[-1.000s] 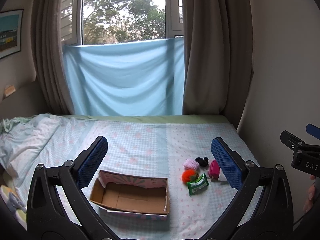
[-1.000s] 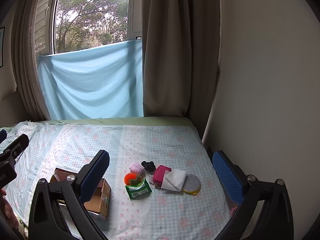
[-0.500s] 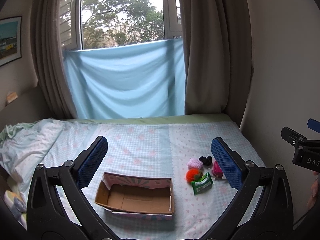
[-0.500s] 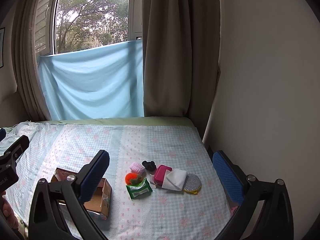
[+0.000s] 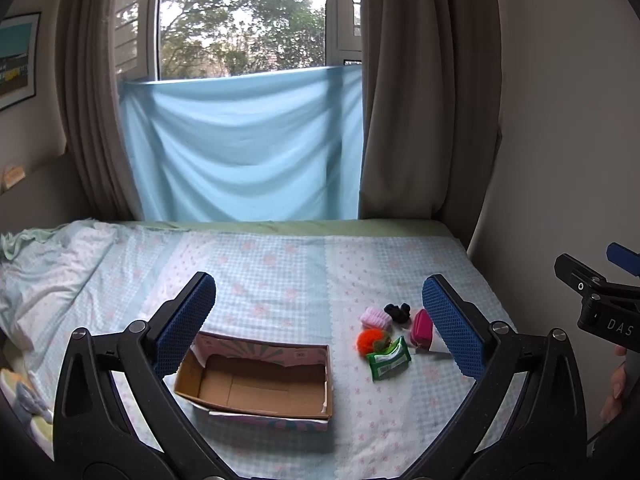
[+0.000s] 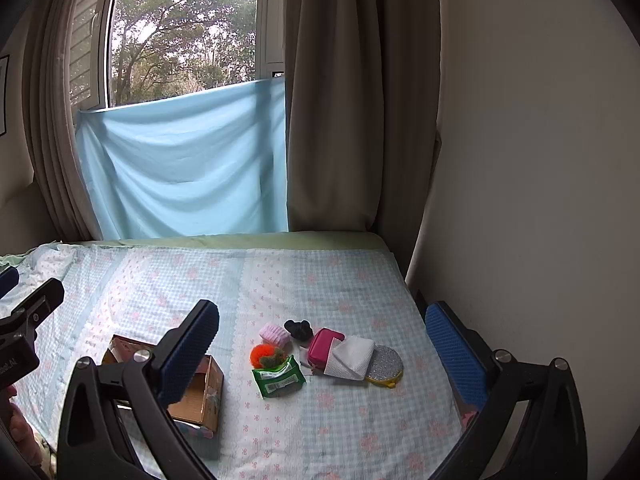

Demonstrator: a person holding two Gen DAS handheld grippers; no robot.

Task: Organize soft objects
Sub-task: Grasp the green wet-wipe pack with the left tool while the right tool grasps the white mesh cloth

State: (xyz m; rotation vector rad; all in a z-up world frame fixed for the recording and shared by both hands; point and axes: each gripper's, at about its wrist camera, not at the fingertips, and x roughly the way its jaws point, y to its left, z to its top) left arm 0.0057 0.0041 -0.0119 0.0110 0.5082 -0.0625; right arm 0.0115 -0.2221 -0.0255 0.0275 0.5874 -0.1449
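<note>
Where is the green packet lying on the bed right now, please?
In both views the green packet lies on the bed, right of the cardboard box, just in front of the orange pompom.

Bedsheet point(image 6: 328, 400) is soft matt cotton-looking cloth, a bit crinkly. Box point(image 5: 256, 384) is plain brown cardboard inside, printed paper outside, torn rough along the rim. Green packet point(image 6: 278, 376) is shiny plastic film. Pom-pom point(image 6: 262, 354) is fuzzy orange yarn, the pink roll point(image 6: 274, 334) ribbed knit. Pouch point(image 6: 322, 346) looks smooth and slightly glossy. Mirror point(image 6: 384, 366) has a glittery silver face. Gripper pads point(image 5: 186, 322) are textured blue rubber on matt black plastic.
</note>
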